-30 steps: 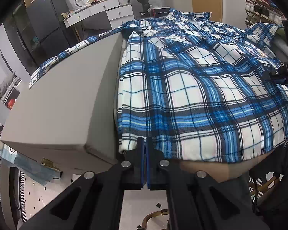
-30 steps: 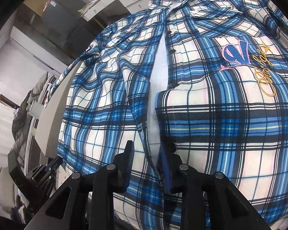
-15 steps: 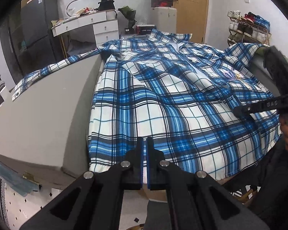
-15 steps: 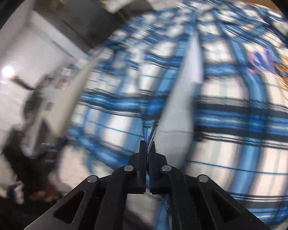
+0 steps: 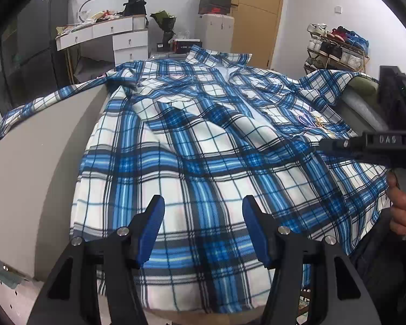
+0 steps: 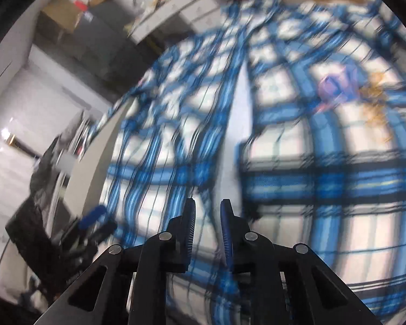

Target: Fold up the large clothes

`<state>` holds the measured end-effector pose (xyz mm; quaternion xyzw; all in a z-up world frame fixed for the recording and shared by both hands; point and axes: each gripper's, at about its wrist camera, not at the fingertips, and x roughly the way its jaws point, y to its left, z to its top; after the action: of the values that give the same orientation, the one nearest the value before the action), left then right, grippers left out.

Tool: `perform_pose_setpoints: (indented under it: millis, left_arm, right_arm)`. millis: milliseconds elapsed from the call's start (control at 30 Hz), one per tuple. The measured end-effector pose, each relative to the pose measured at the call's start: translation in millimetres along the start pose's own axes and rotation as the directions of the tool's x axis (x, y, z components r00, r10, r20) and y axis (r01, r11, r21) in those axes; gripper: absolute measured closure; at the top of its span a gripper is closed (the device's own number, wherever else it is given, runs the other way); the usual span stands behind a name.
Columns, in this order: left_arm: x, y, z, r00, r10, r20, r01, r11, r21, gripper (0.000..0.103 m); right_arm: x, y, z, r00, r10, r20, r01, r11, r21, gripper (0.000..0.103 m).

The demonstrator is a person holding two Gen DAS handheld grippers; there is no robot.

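"DAS" reads on the right gripper; the blue plaid shirt lies under both; left gripper and right stand apart, opening, nothing clamped.

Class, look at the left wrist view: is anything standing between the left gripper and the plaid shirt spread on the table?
Nothing visible. The left gripper hangs directly over the near hem of the plaid shirt, its jaws opening with only cloth beneath them. The right gripper is off to the right side, clear of that path.
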<state>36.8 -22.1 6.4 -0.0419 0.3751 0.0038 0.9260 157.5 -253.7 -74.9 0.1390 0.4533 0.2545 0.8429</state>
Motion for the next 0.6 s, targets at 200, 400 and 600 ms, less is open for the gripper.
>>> perform_pose_setpoints:
  millis: [200,400,600]
  left_arm:
    - [16.3,-12.7,18.3,0.999,0.030,0.037,-0.031,0.999,0.032,0.023]
    - [29.2,-11.6,23.5,1.000,0.016,-0.009,-0.017,0.999,-0.040,0.022]
    - [21.5,-3.6,25.1,0.999,0.011,0.031,-0.010,0.999,-0.031,0.001]
  right_arm:
    - [-31.5,-6.2,10.8,0.961,-0.184,0.209,0.194,0.980,-0.032,0.015]
    - [-58.2,-14.4,23.9,0.940,-0.230,0.251,0.241,0.970,-0.016,0.014]
    - [-169.4,-56.0,85.5,0.788,-0.437,0.434,0.439,0.893,0.102,0.009]
